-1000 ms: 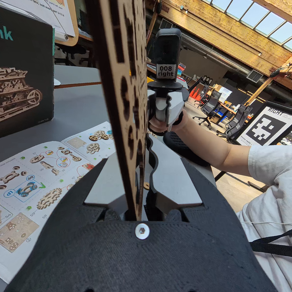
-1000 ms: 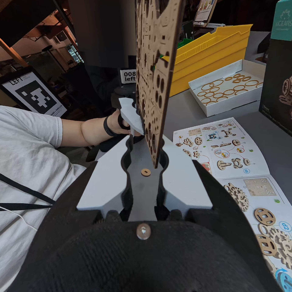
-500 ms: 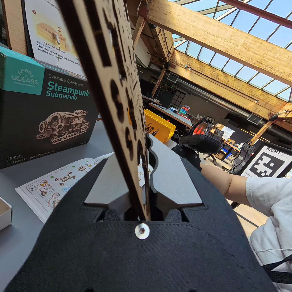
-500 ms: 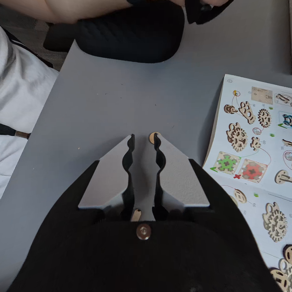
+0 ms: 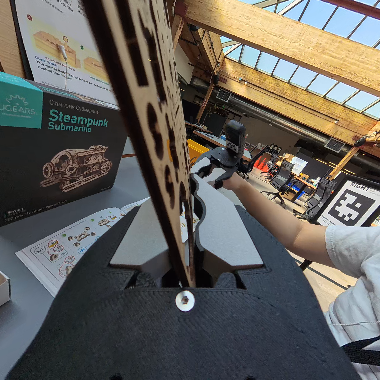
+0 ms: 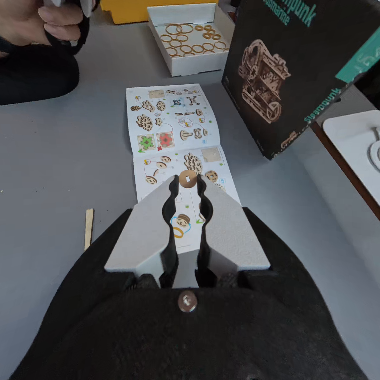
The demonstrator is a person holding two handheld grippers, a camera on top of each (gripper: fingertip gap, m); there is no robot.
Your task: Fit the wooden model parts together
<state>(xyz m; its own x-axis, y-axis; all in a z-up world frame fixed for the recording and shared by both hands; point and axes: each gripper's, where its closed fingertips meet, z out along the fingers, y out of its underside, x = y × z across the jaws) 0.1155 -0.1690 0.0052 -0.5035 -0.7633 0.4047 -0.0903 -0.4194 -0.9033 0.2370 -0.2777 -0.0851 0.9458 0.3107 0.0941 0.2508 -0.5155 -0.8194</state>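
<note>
My left gripper (image 5: 174, 197) is shut on a large laser-cut plywood sheet (image 5: 148, 107) and holds it upright on edge; the sheet has many cut-out holes and runs up out of the top of the left wrist view. My right gripper (image 6: 187, 179) is shut on a small round wooden disc (image 6: 182, 181) with a square hole, pinched between its fingertips above the open instruction booklet (image 6: 174, 123). The right gripper also shows farther off in the left wrist view (image 5: 205, 172), held by a hand, just beyond the sheet's right side.
A dark model box (image 6: 277, 82) stands at the right and also shows in the left wrist view (image 5: 61, 148). A white tray (image 6: 195, 63) of wooden rings sits behind the booklet. A thin wooden stick (image 6: 88, 228) lies on the grey table (image 6: 51, 154). A white board (image 6: 353, 144) lies far right. Spacing between my two grippers at the tips: around 20 cm. It is some 12 cm from my right tips to the thin wooden stick (image 6: 88, 228).
My right gripper left the plywood sheet, dropped to the table, closed on the small disc and carried it over the booklet. My left gripper tilted up, still holding the sheet.
</note>
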